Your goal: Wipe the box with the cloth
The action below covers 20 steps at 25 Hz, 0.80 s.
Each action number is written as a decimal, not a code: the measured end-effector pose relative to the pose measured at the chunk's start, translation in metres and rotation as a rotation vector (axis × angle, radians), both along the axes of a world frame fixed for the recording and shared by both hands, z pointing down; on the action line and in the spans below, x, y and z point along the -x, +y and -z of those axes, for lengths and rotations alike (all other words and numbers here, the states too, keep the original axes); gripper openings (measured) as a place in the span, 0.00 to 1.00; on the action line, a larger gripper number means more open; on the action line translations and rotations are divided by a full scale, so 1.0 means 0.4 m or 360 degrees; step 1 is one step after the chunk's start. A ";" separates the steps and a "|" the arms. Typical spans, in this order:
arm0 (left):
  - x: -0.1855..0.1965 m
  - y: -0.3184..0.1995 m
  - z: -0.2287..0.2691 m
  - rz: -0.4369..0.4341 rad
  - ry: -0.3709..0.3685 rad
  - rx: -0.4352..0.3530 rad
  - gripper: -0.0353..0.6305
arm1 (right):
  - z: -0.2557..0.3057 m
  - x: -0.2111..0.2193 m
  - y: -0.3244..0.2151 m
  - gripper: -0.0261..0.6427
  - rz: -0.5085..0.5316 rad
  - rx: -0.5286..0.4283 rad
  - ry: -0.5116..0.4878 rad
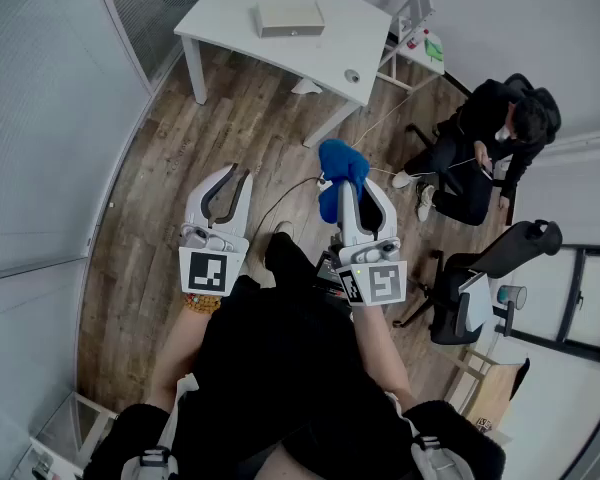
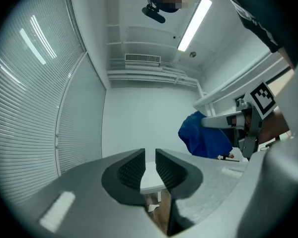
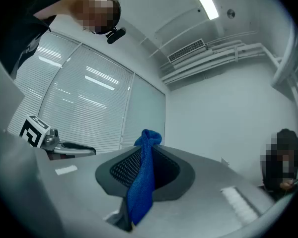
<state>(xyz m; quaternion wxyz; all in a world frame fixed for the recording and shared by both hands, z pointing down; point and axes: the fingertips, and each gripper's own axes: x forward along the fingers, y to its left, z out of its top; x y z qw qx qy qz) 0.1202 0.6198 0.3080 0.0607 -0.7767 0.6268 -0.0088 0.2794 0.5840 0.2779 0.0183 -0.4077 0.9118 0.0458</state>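
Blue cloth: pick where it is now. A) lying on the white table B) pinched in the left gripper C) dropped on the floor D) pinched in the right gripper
D: the cloth sits between the right gripper's shut jaws; the left gripper holds nothing.

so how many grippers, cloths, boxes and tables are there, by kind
white two-jaw grippers, left and right: 2
blue cloth, clamped in the right gripper: 1
white rectangular table: 1
flat tan box on that table: 1
total: 5

A person (image 1: 485,143) sits near the white table (image 1: 230,16).
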 end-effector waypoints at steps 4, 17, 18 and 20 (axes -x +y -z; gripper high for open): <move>-0.035 -0.083 -0.017 -0.0007 -0.0056 0.0022 0.13 | -0.026 -0.042 -0.100 0.16 -0.0014 0.0058 -0.0082; -0.018 -0.530 -0.024 0.0070 -0.0290 0.0179 0.13 | -0.077 -0.074 -0.678 0.16 0.0036 0.0180 -0.0336; -0.021 -0.562 -0.025 0.0071 -0.0316 0.0192 0.13 | -0.083 -0.075 -0.721 0.16 0.0043 0.0194 -0.0342; -0.025 -0.611 -0.029 0.0075 -0.0361 0.0215 0.13 | -0.093 -0.073 -0.795 0.16 0.0060 0.0216 -0.0352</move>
